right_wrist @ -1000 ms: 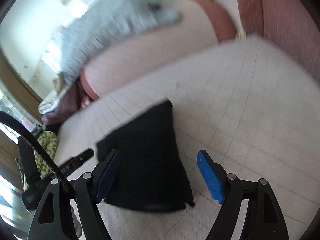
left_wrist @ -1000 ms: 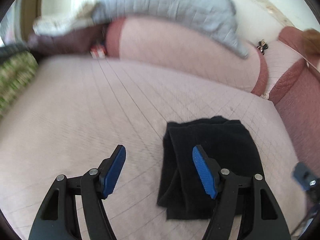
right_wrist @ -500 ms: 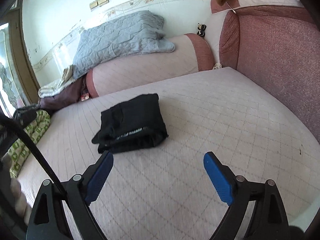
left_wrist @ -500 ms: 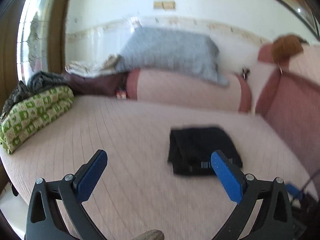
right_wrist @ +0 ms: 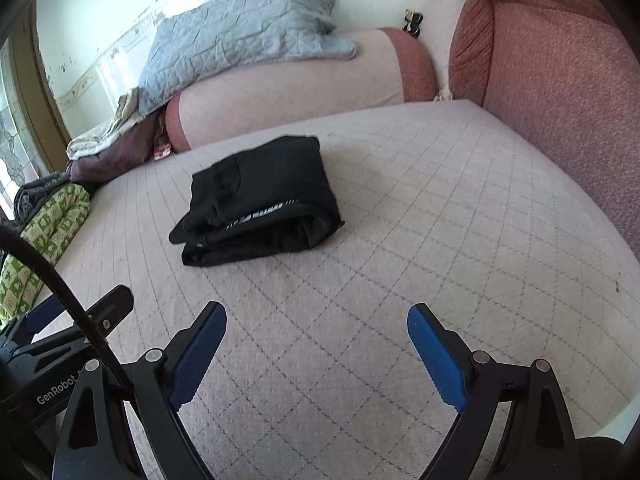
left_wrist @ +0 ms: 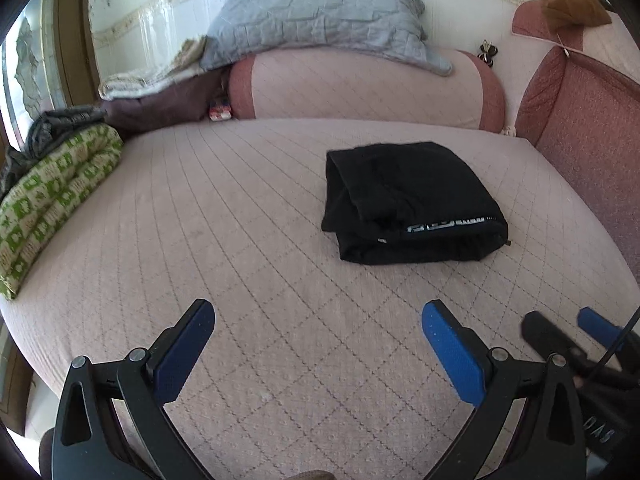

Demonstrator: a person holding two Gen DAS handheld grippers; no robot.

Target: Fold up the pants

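Pants point(left_wrist: 408, 200), black and folded into a thick square bundle, lie on the pink quilted bed point(left_wrist: 248, 216), toward its far right part, near the pink bolster point(left_wrist: 360, 84). Both grippers hang over the near edge of the bed, tilted downward, well apart from the bundle. The left gripper point(left_wrist: 316, 344) has just been opening and stands spread wide with nothing between its jaws. The right gripper point(right_wrist: 316, 344), beside it, has likewise been opening and is spread and empty.

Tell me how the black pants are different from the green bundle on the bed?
The black pants are plain black, while the green bundle has a green and cream pattern. The pants lie folded flat mid-bed; the bundle sits plump at the left edge. Both are soft cloth resting on the pink bed cover.
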